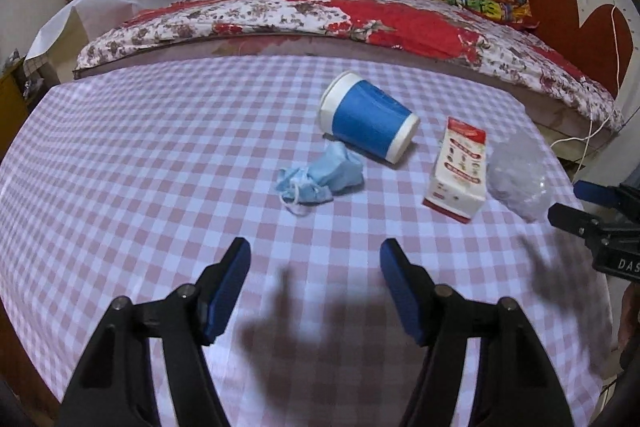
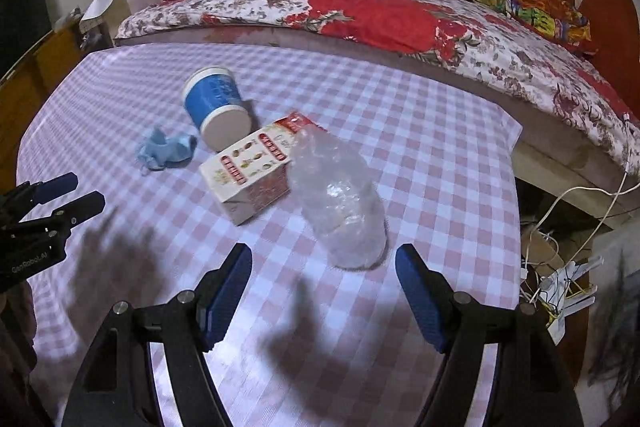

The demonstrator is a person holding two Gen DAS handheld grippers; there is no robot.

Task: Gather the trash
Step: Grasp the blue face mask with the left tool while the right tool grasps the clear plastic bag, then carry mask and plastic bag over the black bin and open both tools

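Both claws, left [image 1: 314, 253] and right [image 2: 324, 257], agape over checkered tablecloth [image 1: 140, 163] beside bed [image 1: 360, 15].

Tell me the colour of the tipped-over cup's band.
Blue, with white rims on the cup; clearest in the left wrist view.

Cloth, paper and plastic on the table

Tablecloth [image 1: 140, 155]: matt checked fabric, smooth, lightly creased. Cup [image 1: 366, 117]: paper-like, blue band with a slight sheen, white rims. Face mask [image 1: 320, 179]: soft, matt non-woven cloth, crumpled. Carton [image 1: 458, 171]: printed cardboard, faintly glossy. Bag [image 2: 340, 199]: thin clear plastic, crinkled, shiny. Left gripper [image 1: 314, 251] and right gripper [image 2: 324, 255]: matt black plastic arms, blue textured pads, metal pivot pins. Bedspread [image 1: 360, 15]: matt floral cotton-like cloth.
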